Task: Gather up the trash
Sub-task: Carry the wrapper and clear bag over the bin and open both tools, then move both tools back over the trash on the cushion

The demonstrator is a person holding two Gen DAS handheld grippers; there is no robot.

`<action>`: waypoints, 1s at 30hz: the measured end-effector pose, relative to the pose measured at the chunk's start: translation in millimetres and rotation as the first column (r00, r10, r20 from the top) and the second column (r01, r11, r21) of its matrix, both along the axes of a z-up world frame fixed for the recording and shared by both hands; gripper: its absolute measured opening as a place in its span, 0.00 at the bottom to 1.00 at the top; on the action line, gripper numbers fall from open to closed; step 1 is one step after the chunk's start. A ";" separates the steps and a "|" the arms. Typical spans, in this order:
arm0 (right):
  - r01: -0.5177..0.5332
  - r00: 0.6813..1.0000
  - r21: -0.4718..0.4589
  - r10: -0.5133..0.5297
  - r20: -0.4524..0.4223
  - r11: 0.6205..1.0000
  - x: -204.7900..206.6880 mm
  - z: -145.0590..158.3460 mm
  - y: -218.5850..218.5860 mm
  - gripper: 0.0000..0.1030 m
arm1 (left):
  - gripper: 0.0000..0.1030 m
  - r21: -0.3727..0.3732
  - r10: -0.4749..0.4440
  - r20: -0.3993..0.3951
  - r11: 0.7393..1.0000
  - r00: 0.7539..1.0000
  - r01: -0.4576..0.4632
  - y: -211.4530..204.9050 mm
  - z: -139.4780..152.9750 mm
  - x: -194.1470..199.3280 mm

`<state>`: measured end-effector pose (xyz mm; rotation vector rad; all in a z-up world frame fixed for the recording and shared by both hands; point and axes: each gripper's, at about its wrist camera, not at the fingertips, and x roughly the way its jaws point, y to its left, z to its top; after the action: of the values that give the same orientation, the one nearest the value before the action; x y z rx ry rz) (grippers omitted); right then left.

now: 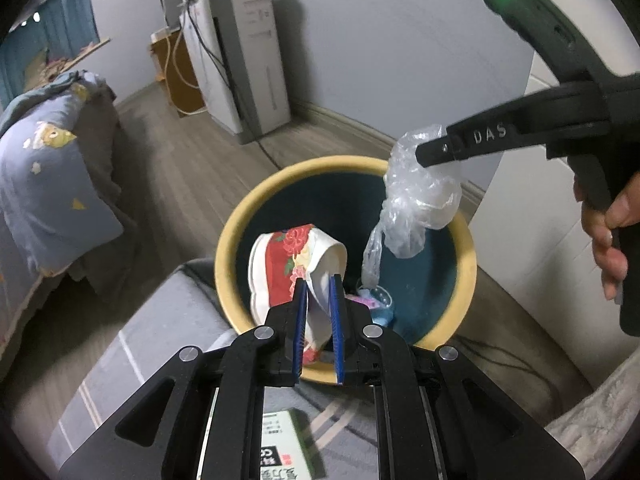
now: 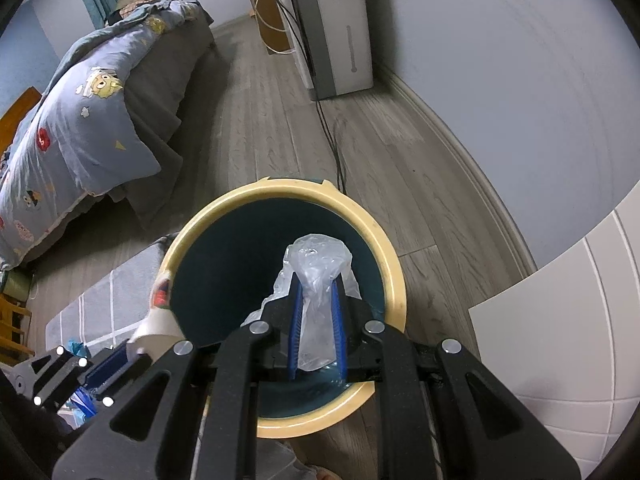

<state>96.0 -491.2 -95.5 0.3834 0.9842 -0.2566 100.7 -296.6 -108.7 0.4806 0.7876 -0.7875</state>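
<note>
A round trash bin (image 1: 240, 220) with a yellow rim and dark teal inside stands on the wooden floor; it also shows in the right wrist view (image 2: 384, 248). My left gripper (image 1: 319, 280) is shut on a crushed paper cup (image 1: 288, 264) with a red flower print, held over the bin's near rim. My right gripper (image 2: 316, 280) is shut on a crumpled clear plastic bag (image 2: 316, 264), held above the bin's opening. In the left wrist view the bag (image 1: 416, 200) hangs from the right gripper (image 1: 424, 156) over the bin's far right rim. Some small colourful trash (image 1: 376, 304) lies in the bin's bottom.
A bed with a blue quilt (image 2: 80, 128) stands to the left. A white appliance (image 2: 336, 28) with cables stands by the far wall. A grey rug (image 1: 132, 344) lies before the bin. A printed box (image 1: 288, 448) lies below my left gripper. White panelling (image 2: 580, 340) is at right.
</note>
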 end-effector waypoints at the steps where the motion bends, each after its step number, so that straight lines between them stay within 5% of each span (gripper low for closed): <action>1: 0.002 1.000 0.004 -0.002 -0.002 1.000 0.5 -0.9 -0.1 0.13 | 0.12 0.003 -0.001 -0.005 1.000 1.000 0.001 -1.4 -1.9 0.8; 12: 0.022 1.000 -0.027 -0.022 -0.005 0.999 5.4 1.8 6.7 0.16 | 0.27 -0.016 0.040 -0.001 0.999 0.999 -0.040 10.3 4.9 4.4; 27: 0.045 0.997 -0.069 -0.040 0.070 0.997 -2.6 31.8 21.2 0.95 | 0.83 -0.053 0.191 0.063 0.981 0.980 -0.188 65.3 35.9 5.1; 30: 0.038 0.997 -0.062 -0.034 0.075 0.997 -3.6 36.8 25.6 0.94 | 0.91 -0.046 0.244 0.079 0.969 0.967 -0.241 81.2 40.6 6.5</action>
<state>92.4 -465.6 -58.7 0.3507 0.8945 -0.3035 107.2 -215.4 -68.1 0.3743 0.7366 -0.5493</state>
